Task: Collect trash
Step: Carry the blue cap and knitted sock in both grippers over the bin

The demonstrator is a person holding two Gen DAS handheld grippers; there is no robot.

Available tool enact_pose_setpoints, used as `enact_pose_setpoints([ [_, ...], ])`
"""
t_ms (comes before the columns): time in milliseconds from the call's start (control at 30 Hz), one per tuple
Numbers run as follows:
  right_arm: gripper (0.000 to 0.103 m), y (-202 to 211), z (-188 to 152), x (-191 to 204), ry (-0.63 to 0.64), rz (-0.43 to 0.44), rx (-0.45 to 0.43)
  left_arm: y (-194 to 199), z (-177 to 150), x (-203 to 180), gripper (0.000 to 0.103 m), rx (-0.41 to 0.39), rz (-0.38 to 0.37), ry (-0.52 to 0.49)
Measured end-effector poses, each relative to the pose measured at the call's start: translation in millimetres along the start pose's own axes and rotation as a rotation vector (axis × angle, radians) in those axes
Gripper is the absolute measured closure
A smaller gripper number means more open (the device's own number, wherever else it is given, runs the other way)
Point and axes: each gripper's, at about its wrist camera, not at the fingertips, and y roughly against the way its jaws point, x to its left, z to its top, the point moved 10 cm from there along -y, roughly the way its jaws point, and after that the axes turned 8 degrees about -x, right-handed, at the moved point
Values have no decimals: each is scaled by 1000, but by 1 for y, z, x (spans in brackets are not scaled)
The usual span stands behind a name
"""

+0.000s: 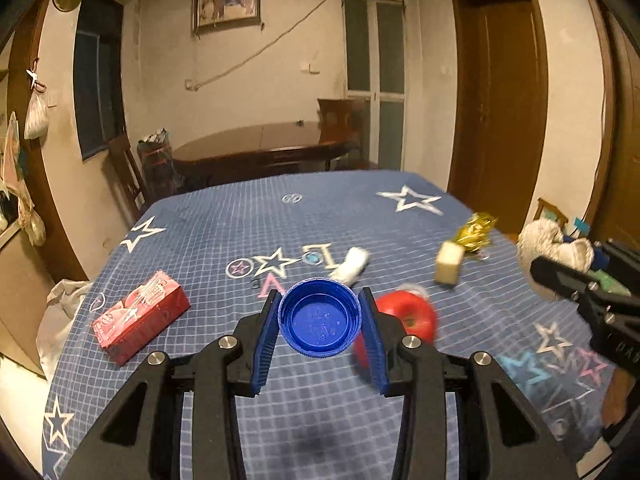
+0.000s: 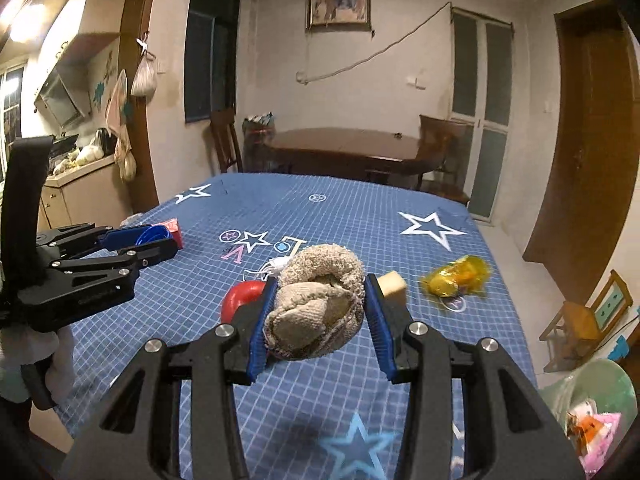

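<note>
My left gripper (image 1: 320, 322) is shut on a blue bottle cap (image 1: 319, 317), held above the blue star tablecloth (image 1: 224, 232); the cap also shows in the right wrist view (image 2: 154, 234). My right gripper (image 2: 318, 312) is shut on a beige fuzzy sock (image 2: 316, 304), also seen at the right of the left wrist view (image 1: 554, 246). On the table lie a red carton (image 1: 140, 316), a red apple (image 1: 412, 316), a white wad (image 1: 352, 266), a beige block (image 1: 450, 266) and a gold wrapper (image 1: 476, 230).
A green bin (image 2: 596, 396) with trash in it stands on the floor at the lower right. A small wooden stool (image 2: 588, 320) stands right of the table. A dark dining table (image 2: 348, 148) with chairs is behind.
</note>
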Motion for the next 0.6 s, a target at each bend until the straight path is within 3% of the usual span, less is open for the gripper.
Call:
enact_pose_setpoints([
  [300,62,40,-2,-25,0,-58,-35,32,16,-63,62,-49,-58,-42],
  [600,62,85,-5,-82,-34,-173,-65,44,36,-160,62,-93,-177,-100],
])
